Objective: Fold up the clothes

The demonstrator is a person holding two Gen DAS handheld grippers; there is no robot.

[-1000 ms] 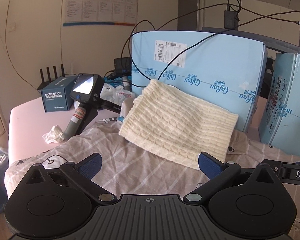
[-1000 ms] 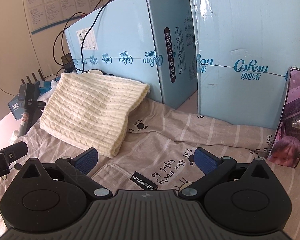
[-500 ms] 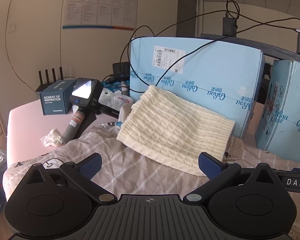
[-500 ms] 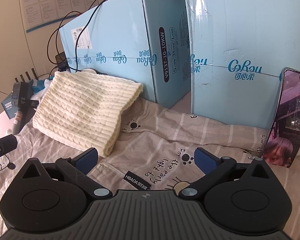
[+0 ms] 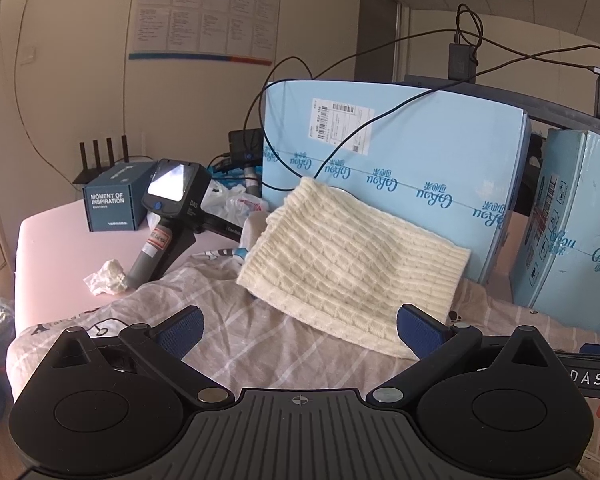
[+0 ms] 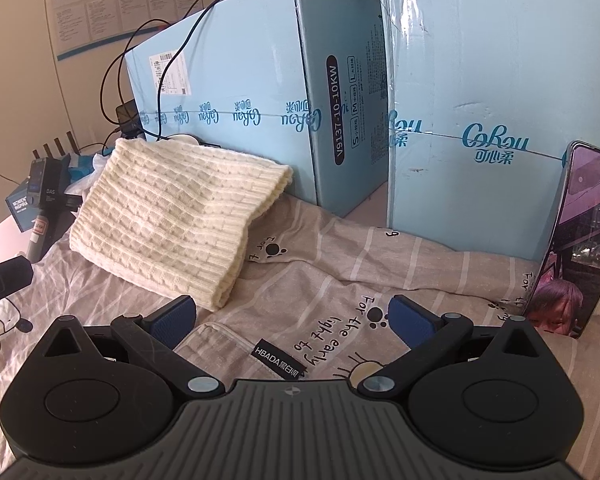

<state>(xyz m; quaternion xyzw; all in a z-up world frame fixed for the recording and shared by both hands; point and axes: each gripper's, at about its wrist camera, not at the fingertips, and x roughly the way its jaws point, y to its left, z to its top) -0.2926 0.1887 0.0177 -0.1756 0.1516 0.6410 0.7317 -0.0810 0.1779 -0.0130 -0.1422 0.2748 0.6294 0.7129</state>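
A folded cream knit sweater (image 5: 352,264) leans against a light blue carton and lies on a beige striped printed cloth (image 5: 260,344). It also shows in the right wrist view (image 6: 172,220), on the same cloth (image 6: 340,280). My left gripper (image 5: 300,328) is open and empty, held above the cloth just in front of the sweater. My right gripper (image 6: 292,318) is open and empty, above the cloth with the sweater's near corner by its left finger.
Two light blue cartons (image 6: 260,92) (image 6: 480,100) stand behind the cloth. A phone (image 6: 572,240) leans at the right. A spare gripper (image 5: 168,216), a dark blue box (image 5: 112,204) and a crumpled tissue (image 5: 108,278) sit on the pink table (image 5: 52,264) at the left.
Both grippers have drawn back and risen slightly from the sweater. The sweater and cloth have not moved. Both stay open.
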